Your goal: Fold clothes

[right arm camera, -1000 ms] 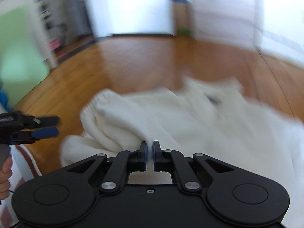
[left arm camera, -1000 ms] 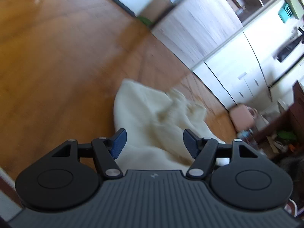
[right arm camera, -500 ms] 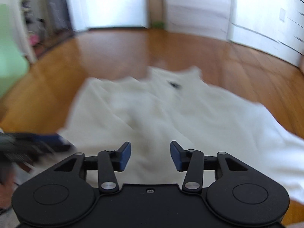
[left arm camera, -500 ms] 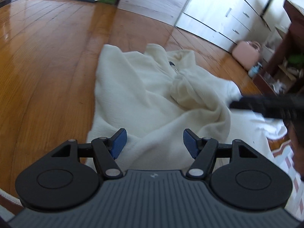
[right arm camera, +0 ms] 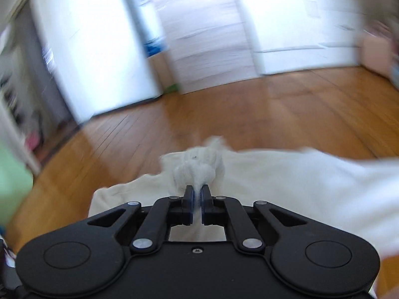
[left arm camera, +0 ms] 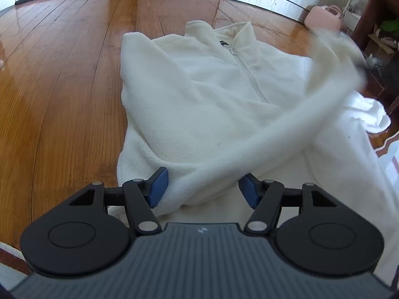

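Both right fingers (right arm camera: 189,199) around sleeve (right arm camera: 199,168).

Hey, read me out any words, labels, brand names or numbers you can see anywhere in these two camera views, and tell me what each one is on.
No text can be read in either view.
Small dark tag at the collar of the cream fleece zip jacket: too small to read.
Small pale logo mark on the left gripper: a symbol, not letters.
Right wrist view: heavily blurred, nothing legible.

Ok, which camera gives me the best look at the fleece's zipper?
The left wrist view: the zipper runs sharp and unobstructed down from the collar of the cream fleece. The right wrist view is motion-blurred and shows only bunched fabric pinched in the right gripper, no zipper.
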Tool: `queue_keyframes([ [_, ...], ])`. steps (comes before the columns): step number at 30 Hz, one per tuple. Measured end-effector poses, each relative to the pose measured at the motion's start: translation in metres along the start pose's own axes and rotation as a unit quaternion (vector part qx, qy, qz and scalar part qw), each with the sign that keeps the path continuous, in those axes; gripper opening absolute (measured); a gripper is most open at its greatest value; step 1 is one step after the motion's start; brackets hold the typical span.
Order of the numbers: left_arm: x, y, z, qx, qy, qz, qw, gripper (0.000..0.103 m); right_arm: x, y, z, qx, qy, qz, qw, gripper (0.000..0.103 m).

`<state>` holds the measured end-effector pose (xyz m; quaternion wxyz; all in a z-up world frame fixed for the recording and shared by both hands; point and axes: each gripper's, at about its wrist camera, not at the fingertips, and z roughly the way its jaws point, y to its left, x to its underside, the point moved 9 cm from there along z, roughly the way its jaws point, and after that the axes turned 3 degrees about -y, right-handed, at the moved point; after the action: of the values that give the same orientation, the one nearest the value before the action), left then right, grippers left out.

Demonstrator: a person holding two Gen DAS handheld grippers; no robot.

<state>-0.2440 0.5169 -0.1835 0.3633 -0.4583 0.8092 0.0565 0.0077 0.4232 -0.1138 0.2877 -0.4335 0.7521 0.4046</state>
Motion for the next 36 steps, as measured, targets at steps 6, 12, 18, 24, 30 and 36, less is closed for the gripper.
queue_keyframes([
  [6, -0.006, -0.034, -0.03, 0.09, -0.035, 0.058, 0.9936, 0.062, 0.09, -0.085, -0.046, 0.086, 0.131, 0.045, 0.987, 0.018],
  [12, 0.001, -0.088, -0.04, 0.14, -0.07, 0.129, 0.9793, 0.065, 0.096, -0.098, -0.038, 0.06, 0.15, 0.147, 0.976, 0.068],
  [18, 0.02, -0.094, 0.006, 0.095, -0.01, 0.135, 0.9863, 0.065, 0.094, -0.099, -0.014, 0.049, 0.155, 0.156, 0.974, 0.029],
  [24, 0.031, -0.077, 0.01, 0.078, 0.05, 0.095, 0.9912, 0.062, 0.058, -0.06, -0.065, -0.072, 0.064, 0.016, 0.995, 0.01],
  [30, 0.024, -0.117, -0.019, 0.15, -0.008, 0.147, 0.9777, 0.064, 0.097, -0.102, -0.054, 0.01, 0.141, 0.028, 0.99, 0.01],
  [36, 0.009, -0.157, -0.01, 0.139, -0.071, 0.116, 0.981, 0.078, 0.063, -0.074, -0.062, -0.039, 0.115, 0.02, 0.992, 0.008],
])
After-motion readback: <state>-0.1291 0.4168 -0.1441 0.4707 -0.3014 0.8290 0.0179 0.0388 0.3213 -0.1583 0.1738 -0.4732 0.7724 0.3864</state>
